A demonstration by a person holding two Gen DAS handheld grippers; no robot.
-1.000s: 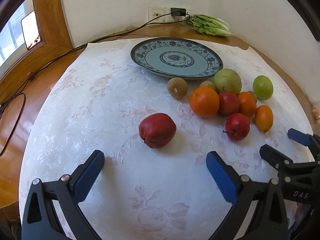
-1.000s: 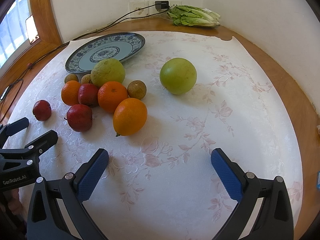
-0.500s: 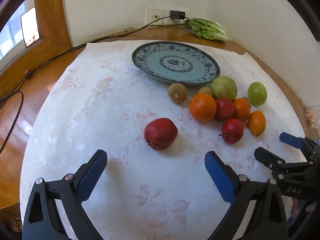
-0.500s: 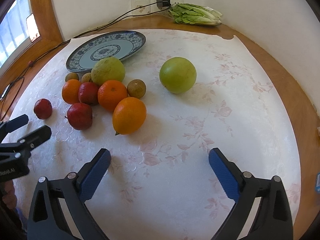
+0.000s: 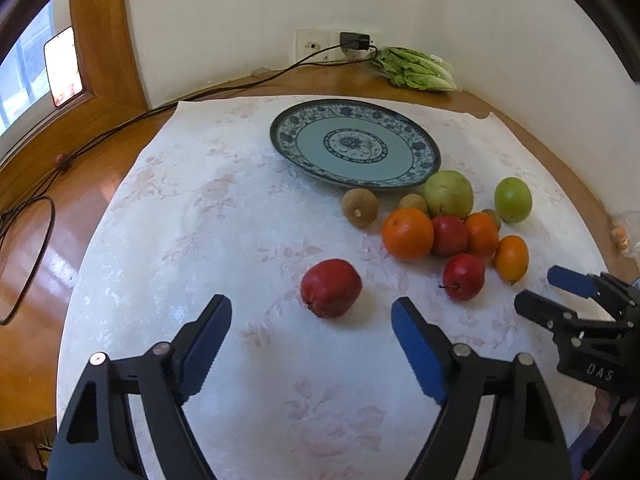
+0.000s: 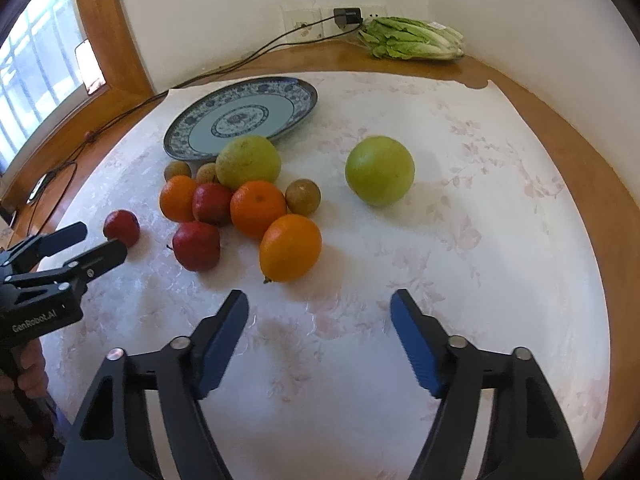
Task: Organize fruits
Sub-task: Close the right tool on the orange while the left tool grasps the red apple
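A blue patterned plate (image 5: 420, 168) (image 6: 176, 148) lies empty at the back of the cloth. In front of it sits a cluster of oranges (image 5: 407, 234) (image 6: 290, 248), red apples (image 5: 463, 282) (image 6: 197, 246), small brown fruits (image 5: 359, 207) and a green pear (image 5: 448, 194) (image 6: 248, 162). A lone red apple (image 5: 331, 287) (image 6: 121, 227) lies just ahead of my open, empty left gripper (image 5: 311, 322). A green apple (image 5: 513, 200) (image 6: 379, 170) sits apart. My right gripper (image 6: 319, 314) is open and empty, short of the nearest orange.
A white floral cloth (image 5: 200, 220) covers a round wooden table (image 5: 52, 216). Lettuce (image 5: 414, 70) (image 6: 414, 38) lies by the back wall. A black cable (image 5: 120, 128) runs from a wall plug across the table's left side. A window is at far left.
Both grippers have pulled back and risen a little, so the fruits look smaller and farther. The jaws of both have narrowed slightly. No fruit has moved.
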